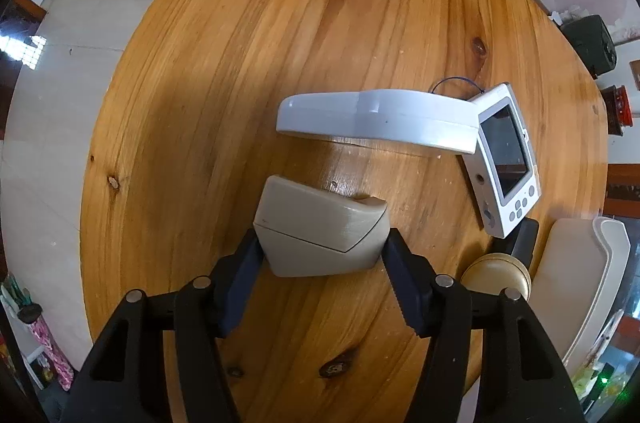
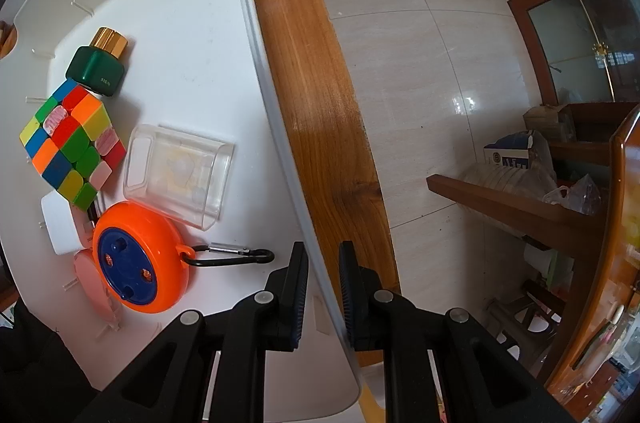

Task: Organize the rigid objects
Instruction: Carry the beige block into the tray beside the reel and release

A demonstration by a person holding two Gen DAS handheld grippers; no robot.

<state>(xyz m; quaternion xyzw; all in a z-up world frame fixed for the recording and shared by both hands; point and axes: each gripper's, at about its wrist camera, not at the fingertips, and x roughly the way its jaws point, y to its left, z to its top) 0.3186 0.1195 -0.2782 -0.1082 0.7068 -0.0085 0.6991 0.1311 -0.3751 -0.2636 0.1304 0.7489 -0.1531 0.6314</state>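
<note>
Left tongs (image 1: pixel 324 255): we have them straddling the beige box (image 1: pixel 320 231) on the table (image 1: pixel 248 63), one pad at each short end. The pads sit at the ends or just shy of them; we cannot tell whether they press yet.
Box axis: its long side runs across the gap, from pad to pad, so we judge the closing line fits.
Right tongs (image 2: pixel 323 287): we keep them clamped on the rim of the white bin (image 2: pixel 256 35), one finger inside, one outside.
Bin contents: orange disc (image 2: pixel 140 259), clear case (image 2: pixel 176 171), cube (image 2: pixel 72 147), green bottle (image 2: pixel 98 65).
Farther out: white case (image 1: pixel 376 117) and handheld screen (image 1: pixel 506 159) lie beyond the box, well apart from it.
</note>
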